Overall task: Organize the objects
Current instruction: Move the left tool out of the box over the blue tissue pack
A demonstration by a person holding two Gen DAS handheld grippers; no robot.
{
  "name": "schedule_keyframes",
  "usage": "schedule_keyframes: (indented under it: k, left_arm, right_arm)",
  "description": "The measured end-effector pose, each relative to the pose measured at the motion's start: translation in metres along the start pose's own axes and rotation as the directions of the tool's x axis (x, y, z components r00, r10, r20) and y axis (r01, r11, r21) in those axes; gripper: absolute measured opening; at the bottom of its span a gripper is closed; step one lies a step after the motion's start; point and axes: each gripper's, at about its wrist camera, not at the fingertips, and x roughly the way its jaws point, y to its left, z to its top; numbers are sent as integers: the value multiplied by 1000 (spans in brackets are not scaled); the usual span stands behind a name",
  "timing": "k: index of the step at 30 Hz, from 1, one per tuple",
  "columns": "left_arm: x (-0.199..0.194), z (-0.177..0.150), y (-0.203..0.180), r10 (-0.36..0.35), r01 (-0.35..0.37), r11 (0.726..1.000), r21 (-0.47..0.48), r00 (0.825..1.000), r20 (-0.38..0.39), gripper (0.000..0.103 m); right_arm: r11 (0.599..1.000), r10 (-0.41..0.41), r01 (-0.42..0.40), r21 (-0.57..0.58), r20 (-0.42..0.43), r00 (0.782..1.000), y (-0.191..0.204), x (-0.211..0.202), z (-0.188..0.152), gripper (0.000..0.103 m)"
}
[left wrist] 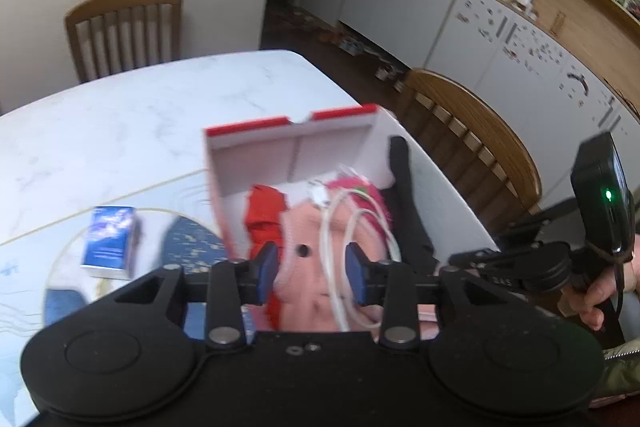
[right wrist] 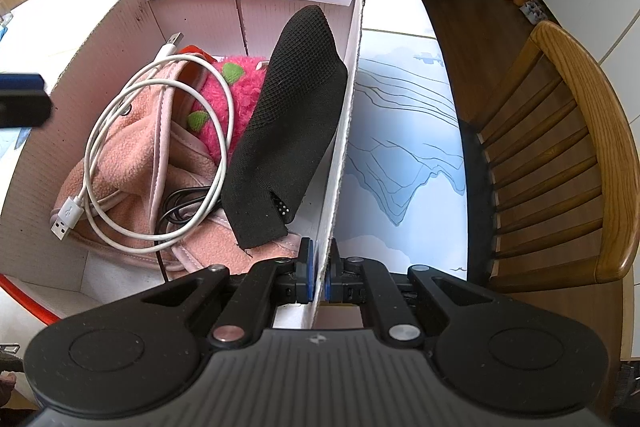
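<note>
A white cardboard box with a red rim (left wrist: 256,155) (right wrist: 248,11) stands open on the marble table (left wrist: 160,99). In it lie a pink fleece garment (right wrist: 120,147) (left wrist: 312,227), a coiled white USB cable (right wrist: 160,131) (left wrist: 336,219) on top, a hot-pink fuzzy item (right wrist: 244,87), a red cloth (left wrist: 264,215), a thin black cable (right wrist: 180,199) and a black mesh piece (right wrist: 292,115) leaning on the right wall. My left gripper (left wrist: 312,269) hovers open over the fleece and cable, holding nothing. My right gripper (right wrist: 319,271) is shut on the box's right wall.
A small blue carton (left wrist: 110,241) lies on a patterned mat left of the box. A blue mountain-print mat (right wrist: 400,131) covers the table right of the box. Wooden chairs (left wrist: 124,27) (right wrist: 568,147) stand at the far and right sides. Cabinets and shelves line the back.
</note>
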Motion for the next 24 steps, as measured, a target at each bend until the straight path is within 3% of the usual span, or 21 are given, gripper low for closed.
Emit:
schedule_keyframes:
  k: [4,15,24]
  left_arm:
    - [-14,-1,21,48,-47,998,-30,999,26,48]
    - [-25,-2,81,163,-159,982,-106,986,32,58]
    - [0,-1,120,241,-234,960,-156,970,27,89]
  right_arm:
    - [1000,-2,2,1,-2,1000,0,1,-1,5]
    - [1000,-6,6,5,-9,1000,-2,1,-1,5]
    - [1000,-11,12,8,-16,1000,0,1,1,5]
